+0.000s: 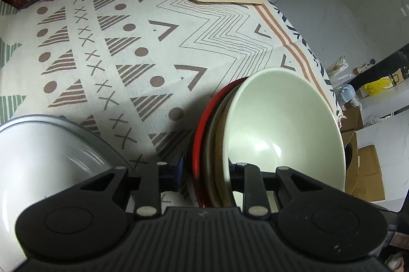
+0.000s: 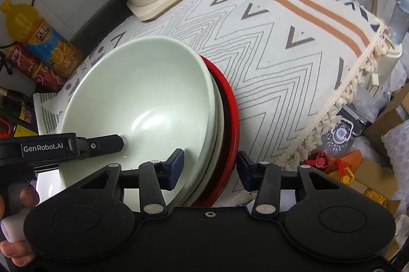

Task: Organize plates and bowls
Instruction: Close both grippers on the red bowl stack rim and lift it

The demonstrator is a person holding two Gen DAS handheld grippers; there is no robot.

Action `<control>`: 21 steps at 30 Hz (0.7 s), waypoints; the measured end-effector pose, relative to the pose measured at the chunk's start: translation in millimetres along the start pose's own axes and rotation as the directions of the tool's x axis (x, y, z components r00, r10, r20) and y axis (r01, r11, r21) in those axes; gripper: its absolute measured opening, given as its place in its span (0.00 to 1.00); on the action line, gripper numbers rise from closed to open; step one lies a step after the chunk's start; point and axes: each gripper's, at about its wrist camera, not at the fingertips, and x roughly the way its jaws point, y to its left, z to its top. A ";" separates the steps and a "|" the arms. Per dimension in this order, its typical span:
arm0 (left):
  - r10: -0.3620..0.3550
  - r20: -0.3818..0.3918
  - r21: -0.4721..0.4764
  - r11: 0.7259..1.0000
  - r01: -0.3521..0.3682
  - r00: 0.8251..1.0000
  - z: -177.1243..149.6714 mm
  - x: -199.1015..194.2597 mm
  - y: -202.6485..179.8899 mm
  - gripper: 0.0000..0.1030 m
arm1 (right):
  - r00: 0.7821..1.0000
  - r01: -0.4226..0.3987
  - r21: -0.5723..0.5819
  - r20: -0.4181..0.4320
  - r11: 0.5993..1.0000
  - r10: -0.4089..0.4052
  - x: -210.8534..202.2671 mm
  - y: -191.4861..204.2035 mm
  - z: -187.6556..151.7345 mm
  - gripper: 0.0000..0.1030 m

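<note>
Your left gripper has its jaws clenched on the stack's rims: pale green bowl, red plate. Your right gripper straddles them with jaws released; only the left view shows the steel bowl.

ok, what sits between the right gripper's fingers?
Nested rims, near edge: the pale green bowl, a cream rim beneath it, then the red plate. Shows in the right wrist view.
</note>
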 end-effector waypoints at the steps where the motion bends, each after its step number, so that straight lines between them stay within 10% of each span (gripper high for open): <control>1: 0.001 0.001 0.007 1.000 -0.001 1.000 -0.3 0.0 -0.6 0.25 | 1.000 0.009 -0.006 0.002 1.000 -0.009 0.2 0.6 0.1 0.39; 21: 0.019 0.159 -0.004 1.000 -0.018 0.987 -3.9 -60.9 -0.9 0.24 | 0.986 -0.063 -0.090 0.149 0.994 0.076 -44.4 27.4 9.3 0.30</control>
